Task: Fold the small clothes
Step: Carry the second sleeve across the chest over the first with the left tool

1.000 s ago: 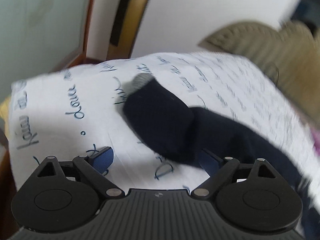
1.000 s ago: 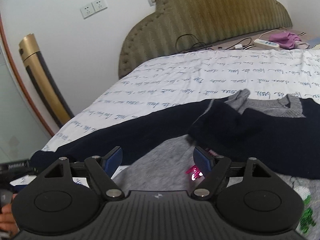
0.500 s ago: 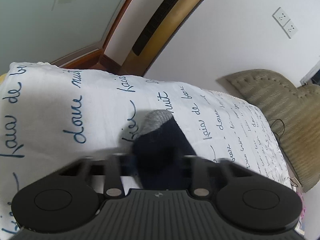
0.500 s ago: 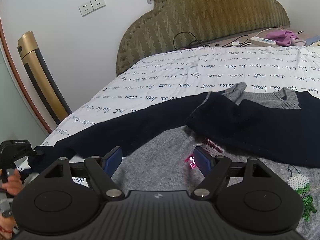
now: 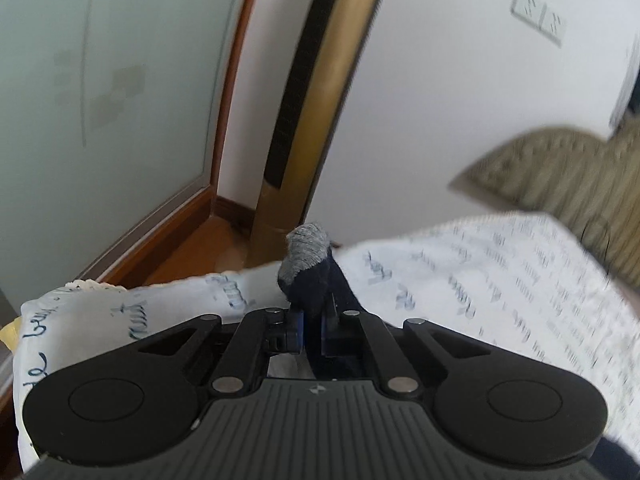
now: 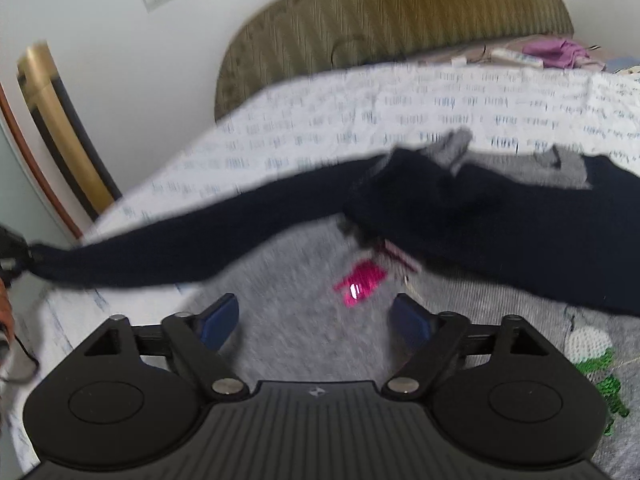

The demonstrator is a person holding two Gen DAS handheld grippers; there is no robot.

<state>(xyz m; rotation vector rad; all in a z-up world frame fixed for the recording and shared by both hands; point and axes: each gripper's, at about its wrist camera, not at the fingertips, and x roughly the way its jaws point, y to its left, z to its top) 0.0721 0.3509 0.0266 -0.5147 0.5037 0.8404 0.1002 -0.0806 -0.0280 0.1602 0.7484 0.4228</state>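
Left gripper pressed together on the navy sleeve near its grey cuff; the cuff end sticks up past the fingertips, lifted clear of the white bedsheet with blue script. Beyond it, a gold-and-black post against the white wall, wood skirting and a frosted glass panel to the left, the olive headboard at far right. Right wrist view is blurred. Right gripper spread and still widening, nothing between the blue pads, poised over the grey body of the sweater, which lies flat on the bed in the near part of the scene. A pink sequin patch sits on the grey knit just beyond the fingertips; a green and white sequin figure shows at near right. The navy sleeve stretches taut to the far left, where the other gripper holds it at the frame edge. The other navy sleeve is folded across the chest, its grey cuff near the grey collar. A purple cloth lies at the far right by the headboard.
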